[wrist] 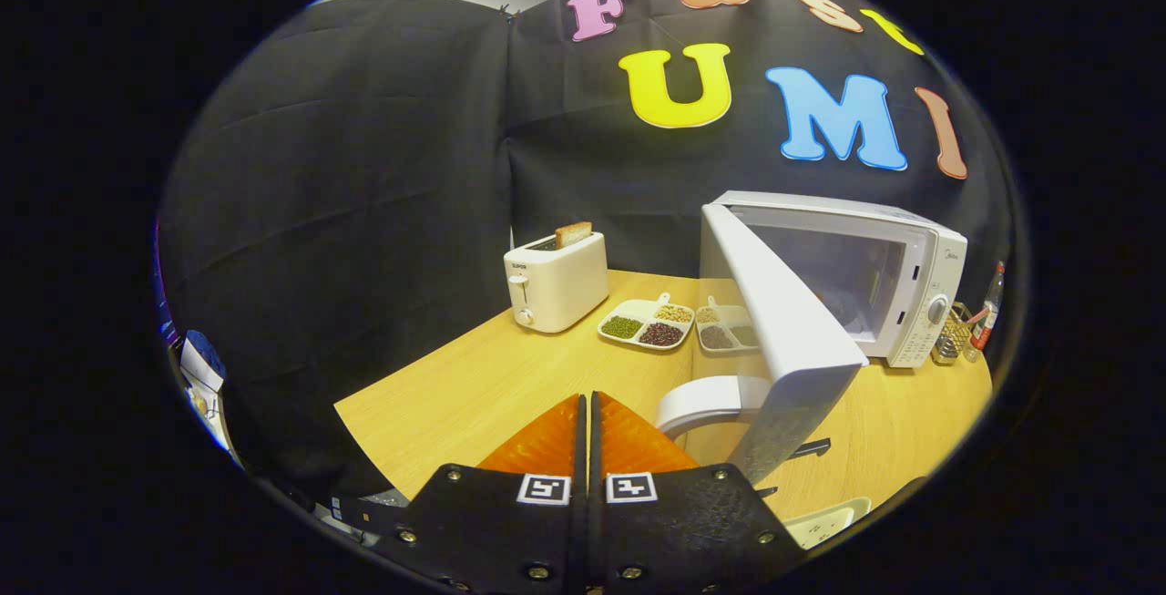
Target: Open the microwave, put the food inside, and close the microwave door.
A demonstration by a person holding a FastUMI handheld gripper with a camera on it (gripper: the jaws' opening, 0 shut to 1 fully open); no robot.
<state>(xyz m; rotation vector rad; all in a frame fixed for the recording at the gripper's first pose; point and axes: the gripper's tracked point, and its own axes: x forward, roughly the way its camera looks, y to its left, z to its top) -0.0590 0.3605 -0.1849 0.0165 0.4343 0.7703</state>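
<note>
My gripper [586, 399] is shut with nothing between its fingers, low over the near part of the wooden table [483, 385]. The white microwave [915, 303] stands beyond the fingers to the right. Its door [783, 340] is swung wide open toward me, and its curved white handle [706, 402] sits just ahead and right of my fingertips. The cavity [833, 276] is lit and I cannot tell what is inside. A white divided plate of beans and grains [647, 322] lies on the table between the toaster and the door, and the door's glass mirrors it.
A white toaster [556, 283] with a bread slice [574, 233] sticking up stands at the back left of the table. Right of the microwave are a wire basket [952, 337] and a bottle [989, 305]. A white dish [824, 522] lies at the near right edge.
</note>
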